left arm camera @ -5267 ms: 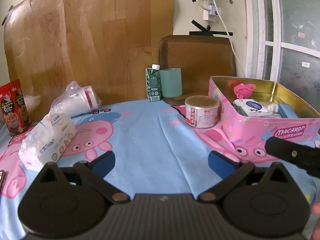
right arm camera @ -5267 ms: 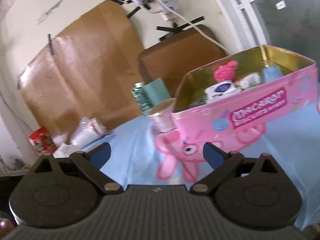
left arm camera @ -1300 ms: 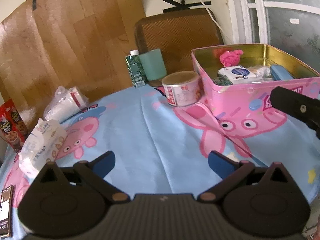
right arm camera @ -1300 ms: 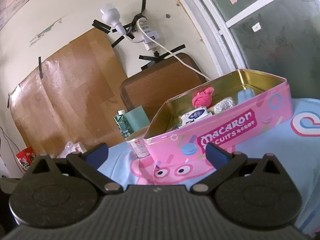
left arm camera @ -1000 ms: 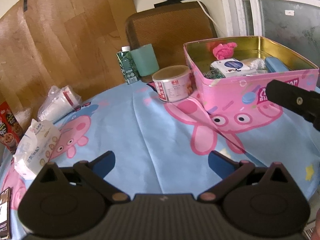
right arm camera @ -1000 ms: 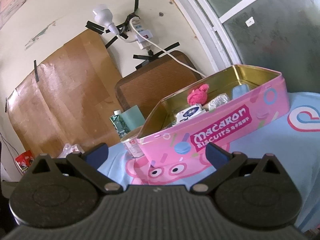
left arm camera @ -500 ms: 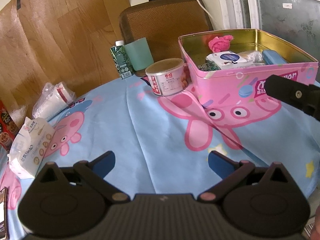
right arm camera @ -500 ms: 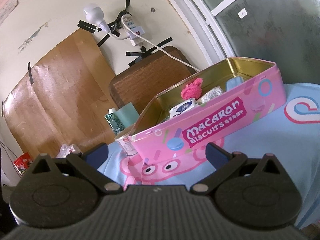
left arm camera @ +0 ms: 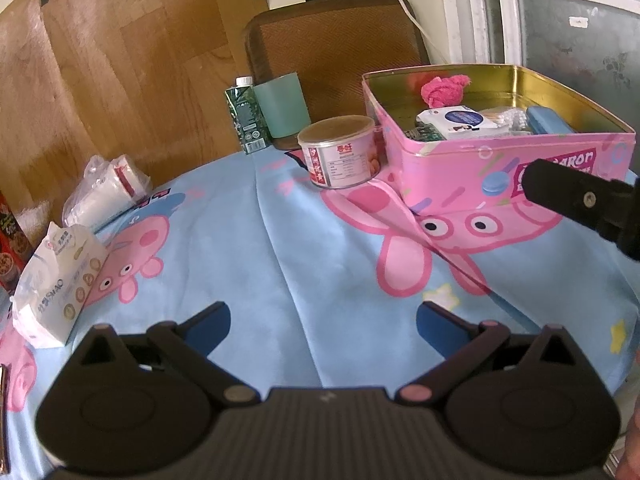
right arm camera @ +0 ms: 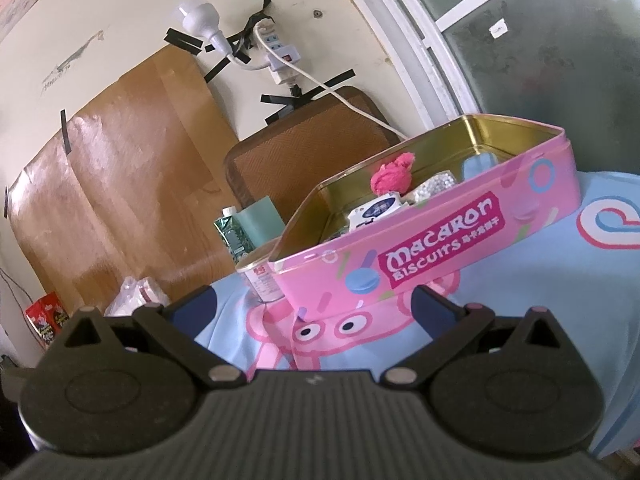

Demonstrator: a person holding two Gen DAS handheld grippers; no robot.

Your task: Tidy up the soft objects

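A pink biscuit tin stands open at the table's far right. Inside lie a pink cloth ball, a white packet with a blue label, a blue item and other small packs. A white tissue pack and a plastic bag of white soft goods lie at the left. My left gripper is open and holds nothing above the blue cartoon tablecloth. My right gripper is open and holds nothing just short of the tin's front wall.
A round can stands against the tin's left side. Behind it are a green carton and a teal cup. A brown chair back rises past the table. Red snack packs sit at the left edge. The right gripper's black body crosses the left wrist view.
Both grippers have stayed open and empty. The left view has pulled back and risen, so the tin and can sit more central. The right gripper has tilted and drifted left along the tin's front.
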